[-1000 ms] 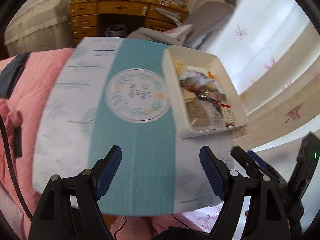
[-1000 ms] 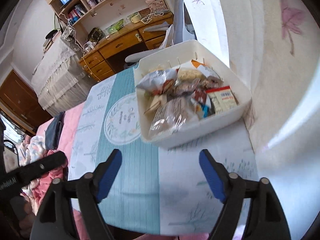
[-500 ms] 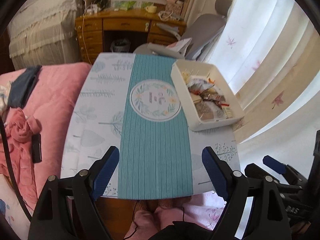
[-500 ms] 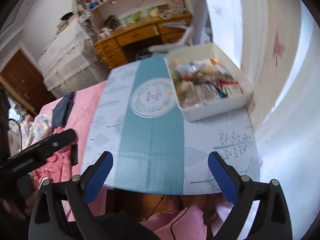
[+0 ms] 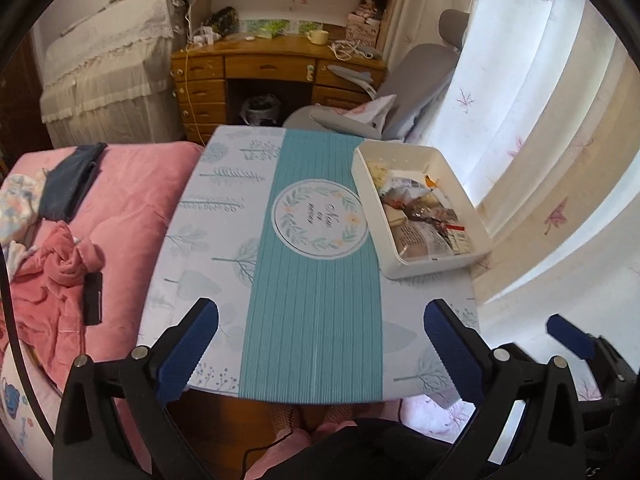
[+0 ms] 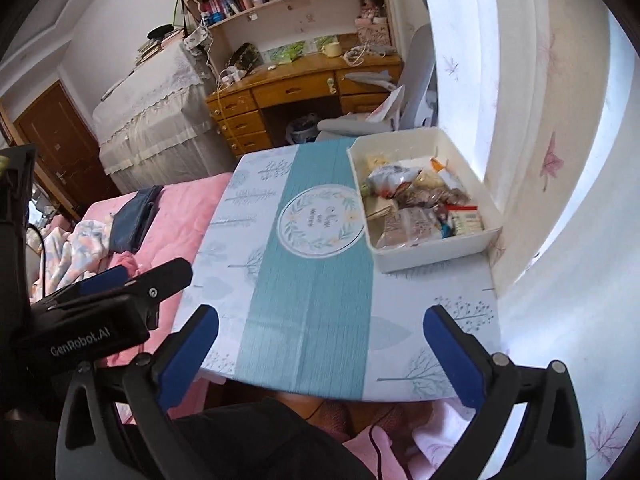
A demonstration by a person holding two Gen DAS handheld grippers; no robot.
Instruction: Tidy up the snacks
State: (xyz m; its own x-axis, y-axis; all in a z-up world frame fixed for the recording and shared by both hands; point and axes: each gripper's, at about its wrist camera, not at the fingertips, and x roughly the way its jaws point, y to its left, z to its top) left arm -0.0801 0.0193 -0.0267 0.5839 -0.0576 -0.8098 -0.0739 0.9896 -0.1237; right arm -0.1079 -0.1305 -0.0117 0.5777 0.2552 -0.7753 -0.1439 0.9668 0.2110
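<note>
1. The snacks (image 6: 416, 204) lie all together in a white box (image 6: 436, 254). The box sits on the far right side of the worktop (image 6: 308, 312), next to the curtain (image 6: 532, 120).
2. A second ago both cameras were close to the box. Now they are pulled back and high up, and the box looks small and far away. The snacks lie in the box as before.
3. I think this means the tidying is done, or nearly done. No snack is left out on the worktop.
4. The left gripper (image 5: 320, 344) is wide open and holds nothing. The right gripper (image 6: 320, 340) is wide open too, and it is empty. Both hang over the near edge of the worktop, well apart from the box.
5. The right view looks into the box better. It shows a puffy bag, brown packs and a small pack with a red stripe.
6. The left view shows more of the pink bed (image 5: 120, 200) and the red cloth on it. It also shows one blue pad of the right gripper at the far right.
7. Only the right view shows the brown door (image 6: 60, 140).
</note>
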